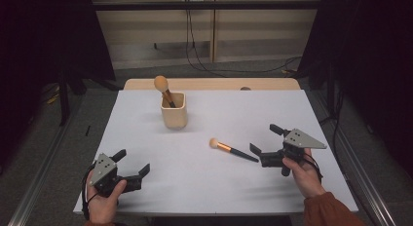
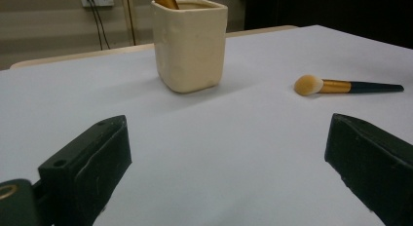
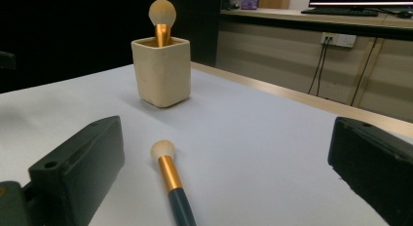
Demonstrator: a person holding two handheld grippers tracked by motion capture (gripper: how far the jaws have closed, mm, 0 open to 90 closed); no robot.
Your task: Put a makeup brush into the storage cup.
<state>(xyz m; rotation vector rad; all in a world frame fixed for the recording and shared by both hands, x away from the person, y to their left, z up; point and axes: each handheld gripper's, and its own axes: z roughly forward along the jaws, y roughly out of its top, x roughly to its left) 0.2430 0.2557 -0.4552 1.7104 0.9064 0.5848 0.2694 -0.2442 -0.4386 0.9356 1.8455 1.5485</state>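
I line my right gripper [image 1: 259,150], jaws spread wide, up behind the handle of the makeup brush [image 1: 232,149] lying flat on the white table [image 1: 302,114] near the cream cup [image 1: 174,110], ready to grasp it, while my left gripper [image 1: 132,161] waits released.

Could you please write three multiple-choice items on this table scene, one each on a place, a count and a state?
1. Where does the loose brush lie?
A. Flat on the table between the cup and the right gripper
B. Inside the cup
C. Under the left gripper

2. How many brushes are there?
A. One
B. Two
C. Four

3. How do the right gripper's jaws stand?
A. Shut on the brush
B. Open, with the brush handle between them
C. Shut on the cup

Key: 1 A, it lies flat beside the cup. 2 B, one lies loose and one stands in the cup. 3 B, the right gripper view shows both jaws apart.
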